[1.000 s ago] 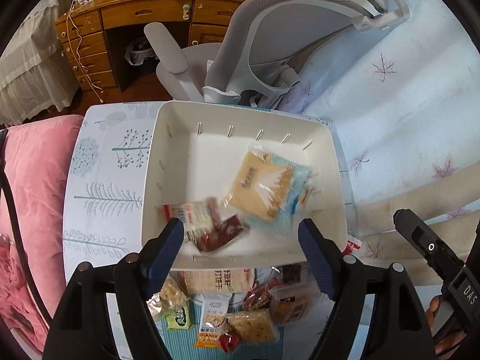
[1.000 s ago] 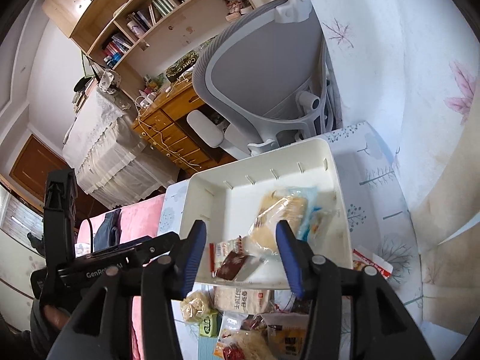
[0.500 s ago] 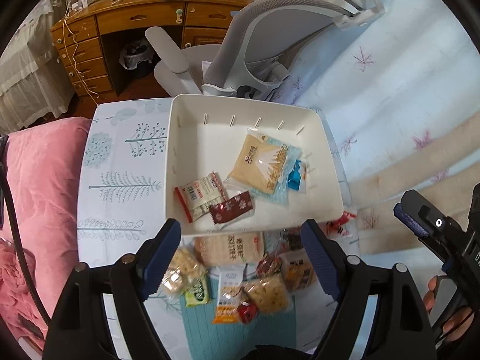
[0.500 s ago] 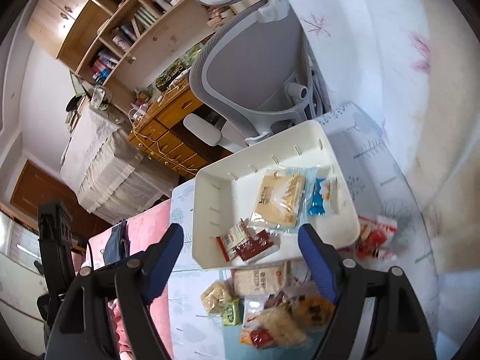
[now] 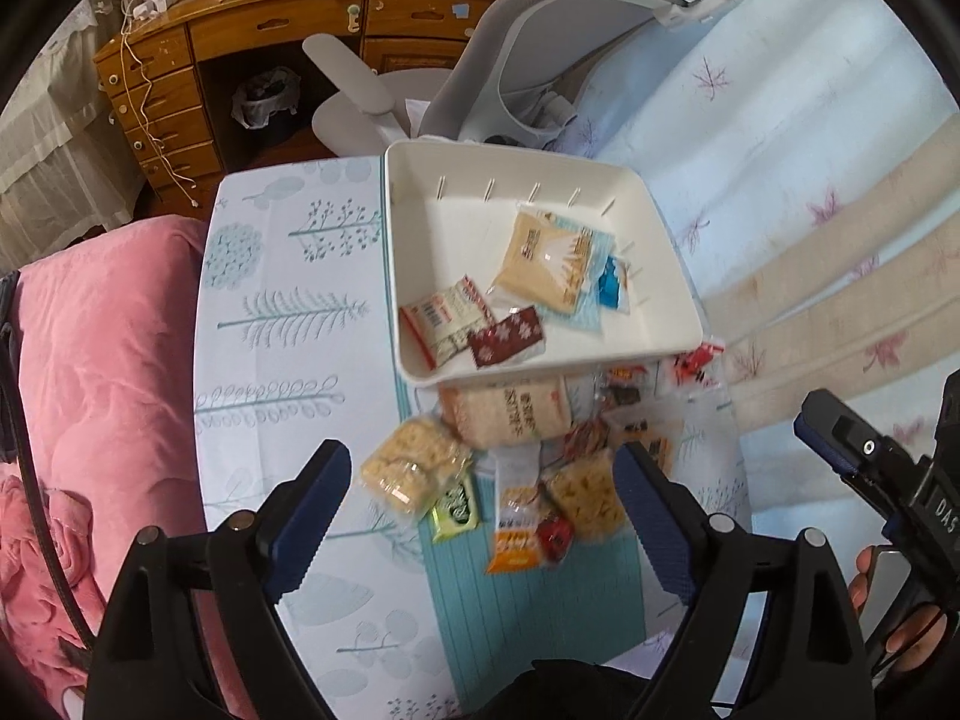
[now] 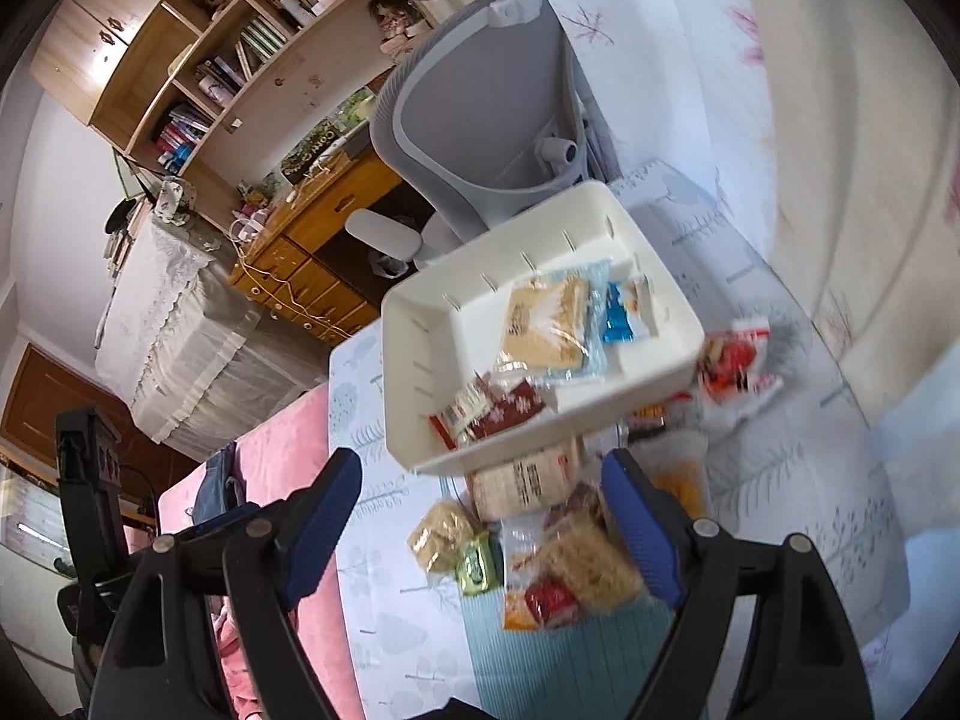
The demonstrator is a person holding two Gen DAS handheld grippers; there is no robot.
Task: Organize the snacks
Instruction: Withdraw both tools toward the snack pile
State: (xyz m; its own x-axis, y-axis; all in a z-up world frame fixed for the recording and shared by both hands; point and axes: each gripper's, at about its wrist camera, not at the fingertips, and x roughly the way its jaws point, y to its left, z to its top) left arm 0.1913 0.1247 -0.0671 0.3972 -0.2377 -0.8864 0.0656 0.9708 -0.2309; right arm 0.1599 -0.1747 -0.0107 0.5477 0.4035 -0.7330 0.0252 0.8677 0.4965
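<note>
A white bin [image 5: 672, 276] [image 6: 414, 324] stands on the patterned tablecloth and holds a large tan cracker pack [image 5: 543, 261] [image 6: 549, 324], a small blue packet [image 5: 612, 288] [image 6: 621, 315], a red-and-white packet [image 5: 444, 321] and a dark red packet [image 5: 507, 343] [image 6: 507, 411]. A pile of loose snacks [image 5: 522, 468] [image 6: 540, 534] lies in front of the bin. My left gripper [image 5: 480, 516] is open and empty above the pile. My right gripper [image 6: 480, 528] is open and empty, also above the pile.
A red snack bag [image 6: 735, 369] lies right of the bin. A grey office chair [image 5: 540, 84] and a wooden desk [image 5: 180, 78] stand behind the table. A pink cushion [image 5: 90, 390] lies left. A teal mat [image 5: 540, 612] lies under the near snacks.
Both grippers have pulled back and up from the bin, and the right one has opened wider. The tan cracker pack now rests in the bin. More of the snack pile shows.
</note>
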